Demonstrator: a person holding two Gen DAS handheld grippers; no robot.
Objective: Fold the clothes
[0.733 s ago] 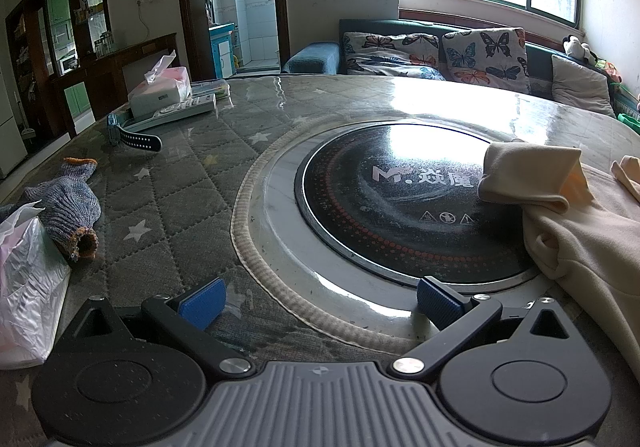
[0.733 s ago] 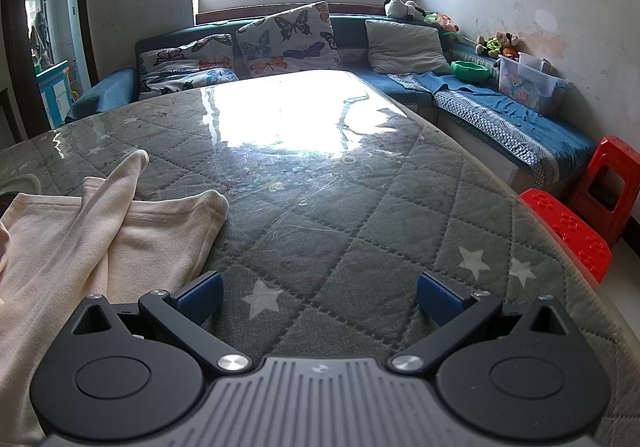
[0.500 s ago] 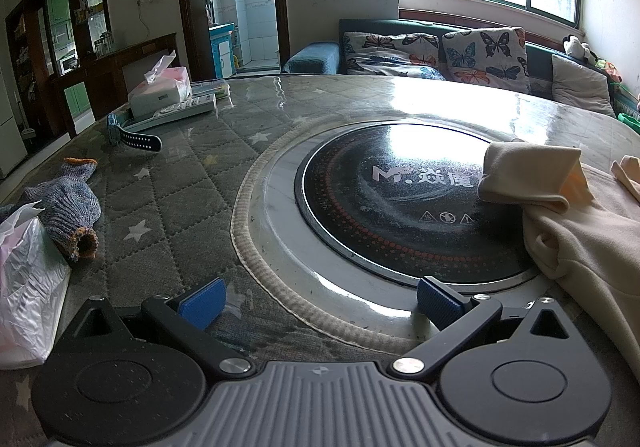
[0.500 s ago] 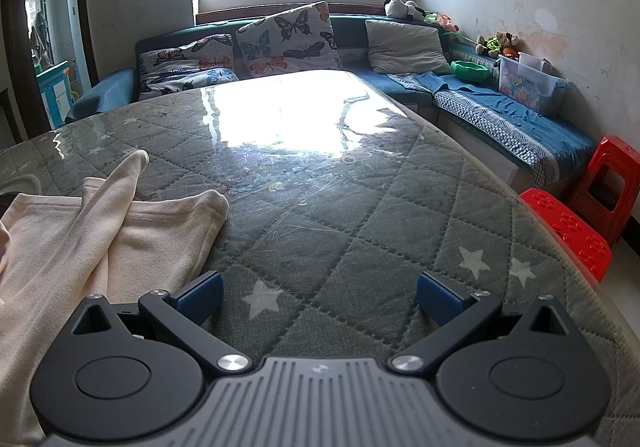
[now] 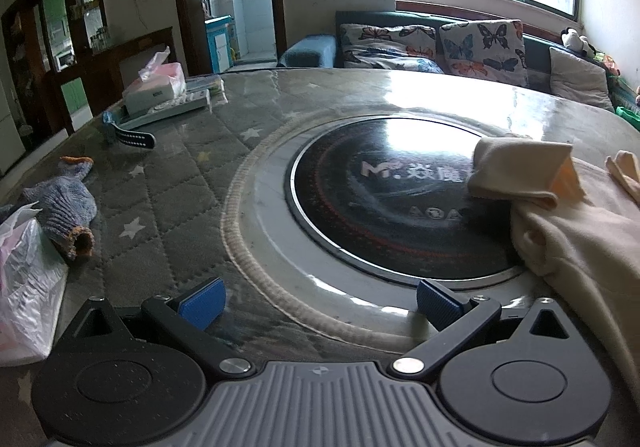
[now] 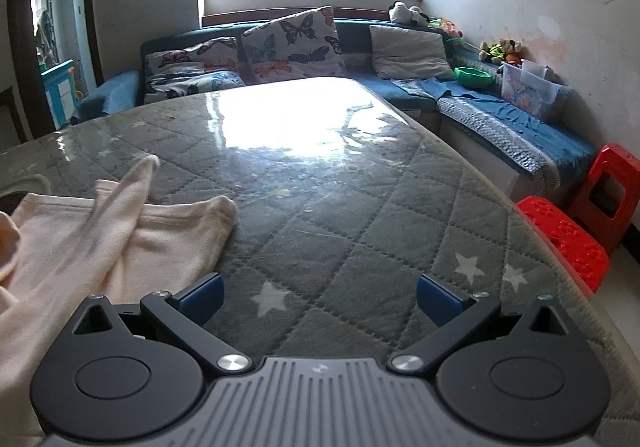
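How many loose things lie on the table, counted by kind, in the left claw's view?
Cream fabric garment: 1
Blue-grey knitted glove with orange cuff: 1
White plastic bag: 1
Pink-topped tissue pack: 1
Grey remote control: 1
Dark watch strap: 1
Total: 6

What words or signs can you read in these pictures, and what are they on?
"M" followed by Chinese characters, in white print on the black round cooktop; the characters are too blurred to read.
A row of small warning symbols below it: too blurred to read.
Label on the white tissue box: too small to read.
Nothing readable in the right wrist view.
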